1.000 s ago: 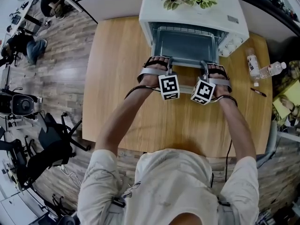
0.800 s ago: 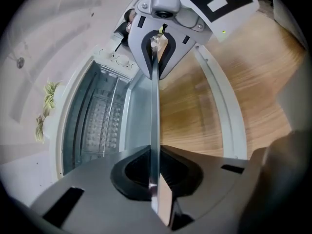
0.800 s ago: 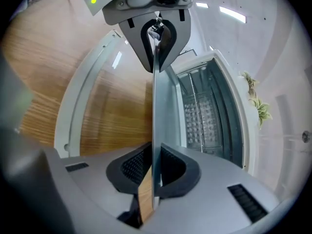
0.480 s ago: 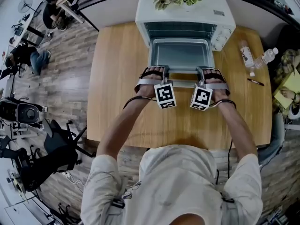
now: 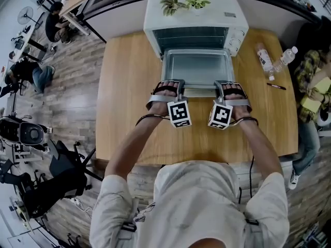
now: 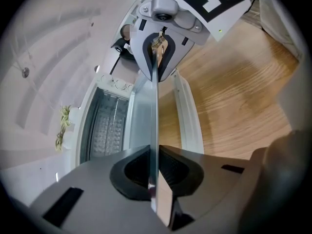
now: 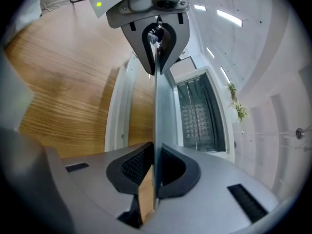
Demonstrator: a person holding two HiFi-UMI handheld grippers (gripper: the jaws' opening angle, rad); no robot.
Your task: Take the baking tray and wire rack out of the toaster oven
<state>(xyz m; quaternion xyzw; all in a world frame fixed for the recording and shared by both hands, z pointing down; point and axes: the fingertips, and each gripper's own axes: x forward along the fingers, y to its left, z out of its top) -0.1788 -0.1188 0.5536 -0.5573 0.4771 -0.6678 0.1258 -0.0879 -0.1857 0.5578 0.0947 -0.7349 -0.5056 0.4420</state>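
Both grippers (image 6: 152, 154) (image 7: 156, 151) clamped on baking tray (image 5: 196, 68)

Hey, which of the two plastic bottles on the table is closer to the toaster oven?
The clear plastic bottle with the white label, just beside the white toaster oven. The other clear bottle is farther right, toward the table edge.

That tray (image 5: 197, 69) is smooth dull-grey metal with a shinier thin edge. The oven (image 5: 196, 13) shell's white, slightly glossy. The table (image 5: 129, 81) is light wood, visible grain, satin finish. The left gripper (image 6: 155, 178) is matt grey plastic, pads (image 6: 132, 172) black and ribbed.
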